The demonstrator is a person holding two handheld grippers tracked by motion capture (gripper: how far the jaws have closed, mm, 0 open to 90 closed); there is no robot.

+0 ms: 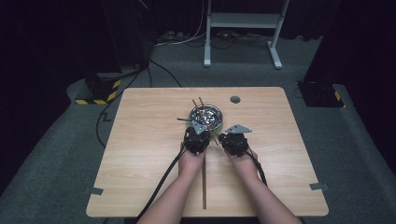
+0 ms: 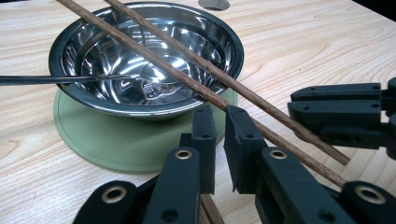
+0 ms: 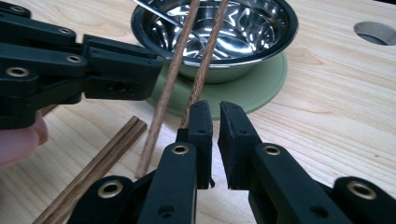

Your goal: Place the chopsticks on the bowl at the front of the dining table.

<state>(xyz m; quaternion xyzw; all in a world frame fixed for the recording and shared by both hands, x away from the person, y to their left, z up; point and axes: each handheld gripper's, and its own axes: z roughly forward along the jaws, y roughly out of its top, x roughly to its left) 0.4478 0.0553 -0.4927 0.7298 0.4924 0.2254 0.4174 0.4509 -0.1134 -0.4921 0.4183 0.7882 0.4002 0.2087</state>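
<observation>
High view: your left gripper (image 1: 196, 138) & right gripper (image 1: 234, 142) sit mid-frame just below steel bowl (image 1: 206, 115) w/ chopsticks (image 1: 201, 112) across it; left gripper view: jaws nearly together, empty, chopsticks (image 2: 196, 74) over bowl (image 2: 144, 56), upper left; right gripper view: jaws together, empty, chopsticks (image 3: 187, 60) centre-top on bowl (image 3: 219, 32).

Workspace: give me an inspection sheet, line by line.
Surface: wooden table, round hole at the far side.
Job's things: steel bowl on a green mat; two chopsticks lean across its rim; another pair lies flat on the table.
Clutter: nothing seen.
Grippers: left gripper and right gripper, fingers nearly together, nothing between them.
Cables: one trails from each gripper.
Surroundings: grey carpet, white frame legs.
</observation>
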